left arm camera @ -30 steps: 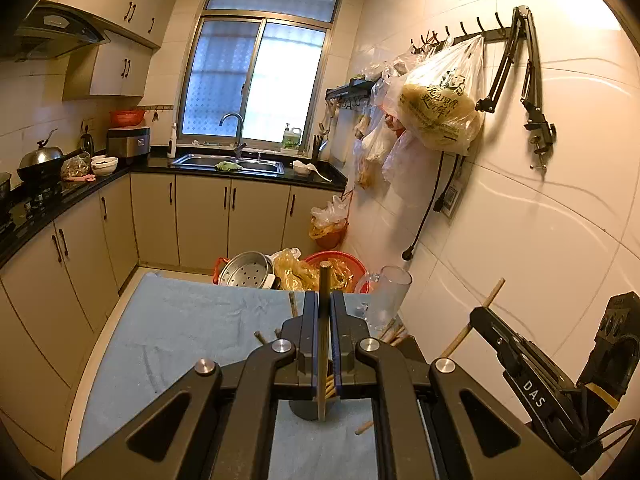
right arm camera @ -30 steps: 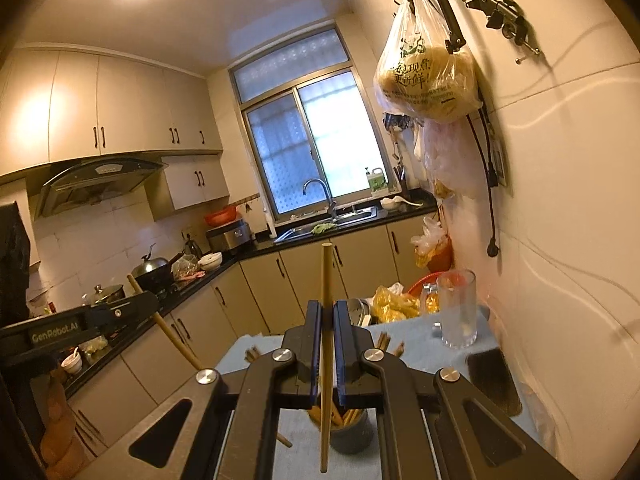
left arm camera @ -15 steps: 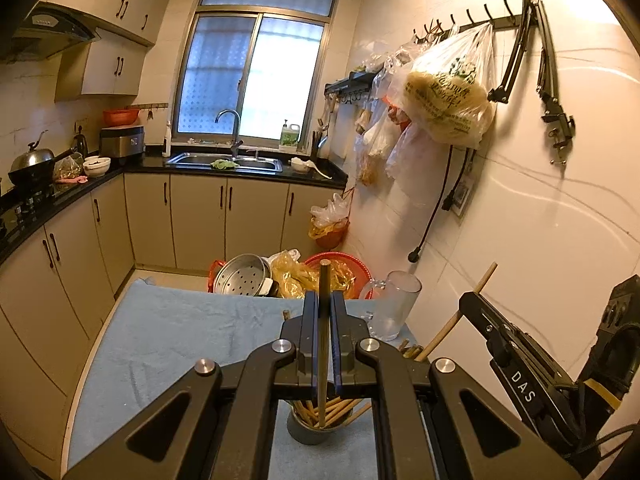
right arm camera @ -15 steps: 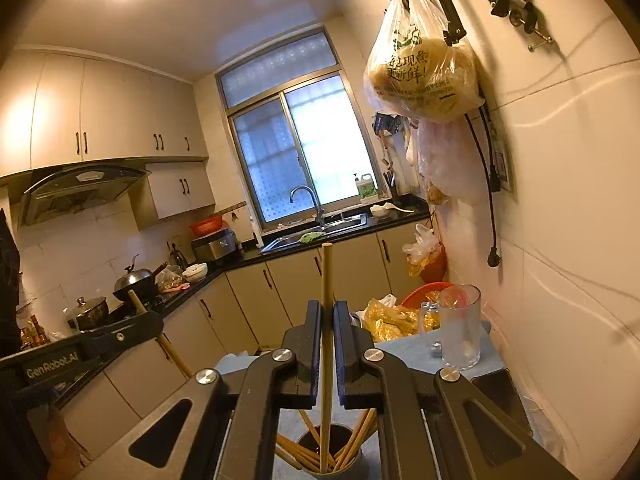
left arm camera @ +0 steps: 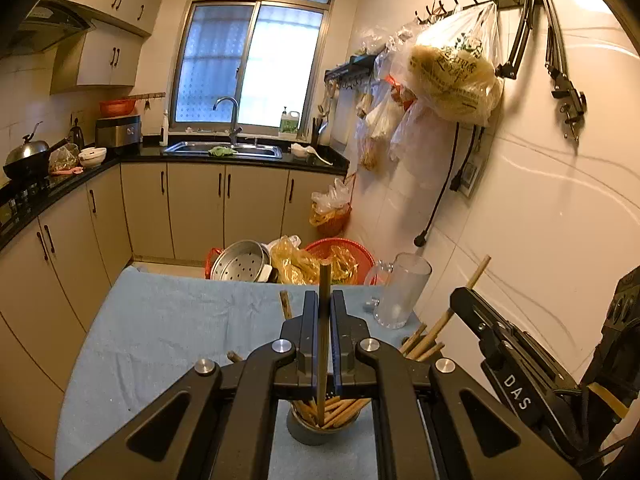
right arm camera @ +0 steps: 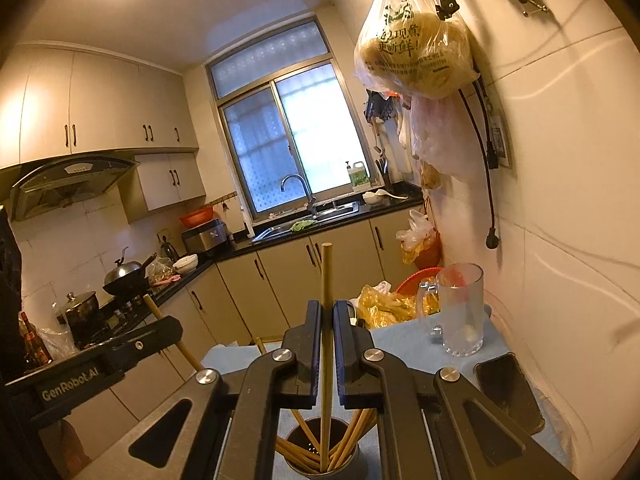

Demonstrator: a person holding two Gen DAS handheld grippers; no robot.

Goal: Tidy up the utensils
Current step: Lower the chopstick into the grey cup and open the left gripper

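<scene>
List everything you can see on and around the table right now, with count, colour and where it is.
Round grey metal utensil cup: one, grey, near table edge under the grippers, holding chopsticks.
Loose wooden chopsticks in the cup: several, tan, leaning inside.
Light blue tablecloth: one, covering the table.
Clear glass mug with handle: one, far right of table by the wall.
Black smartphone: one, right table edge.
Red plastic basket: one, beyond the table.
Perforated steel steamer tray: one, silver, beside the basket.
Left gripper: black, shut on dark chopstick.
Right gripper: black, shut on tan chopstick.
</scene>
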